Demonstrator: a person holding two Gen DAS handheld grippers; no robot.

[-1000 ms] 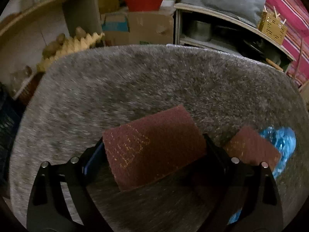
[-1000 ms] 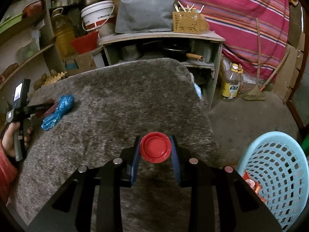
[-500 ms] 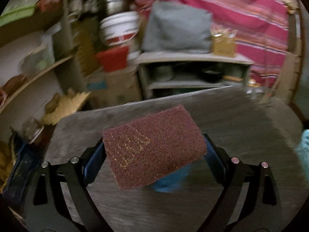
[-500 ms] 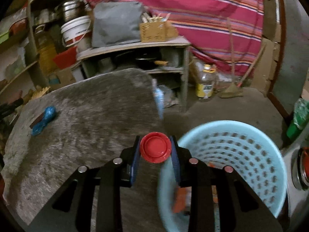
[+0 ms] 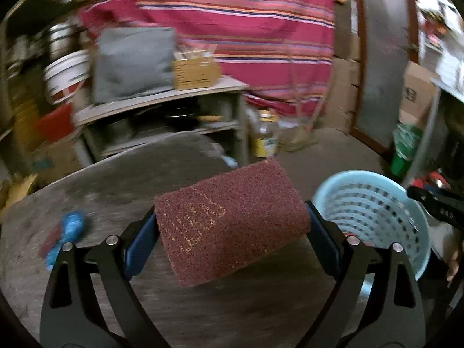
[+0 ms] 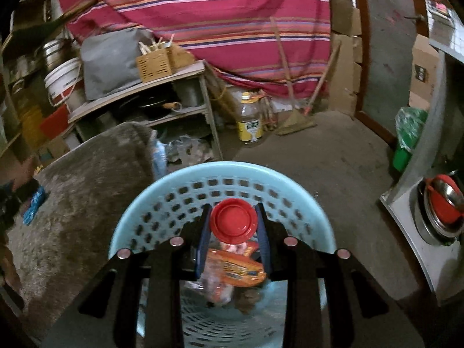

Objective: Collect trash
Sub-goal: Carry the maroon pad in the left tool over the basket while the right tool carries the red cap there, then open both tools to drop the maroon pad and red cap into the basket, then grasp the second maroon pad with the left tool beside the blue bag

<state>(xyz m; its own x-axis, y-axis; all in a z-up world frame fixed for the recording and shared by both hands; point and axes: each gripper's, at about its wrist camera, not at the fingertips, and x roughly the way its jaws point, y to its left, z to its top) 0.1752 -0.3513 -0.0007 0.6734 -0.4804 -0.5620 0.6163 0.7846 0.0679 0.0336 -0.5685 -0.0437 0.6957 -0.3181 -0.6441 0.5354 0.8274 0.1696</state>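
A shaggy grey rug point(image 6: 81, 191) covers the work surface, and just beside its edge stands a pale blue perforated laundry-style basket point(image 6: 162, 191), the collection bin, already holding orange snack wrappers point(image 6: 235, 269) at its bottom. It sits low and close to the rug, so trash can be carried over and dropped straight in. The left gripper point(image 5: 232, 226) is clamped on a maroon scouring pad point(image 5: 232, 223), held flat across its blue-padded jaws and aimed toward the basket point(image 5: 374, 211), which lies to its right, near but not yet beneath it. A crumpled blue wrapper point(image 5: 68, 229) lies on the rug point(image 5: 145, 179), uncollected; something dark red beside it is too blurred to name. The right gripper point(image 6: 233, 224) hangs directly over the basket's opening, pinching a small red bottle cap point(image 6: 233, 221) by its rim, face toward the camera. Judging by that position, letting the cap fall comes next, the pad after it.
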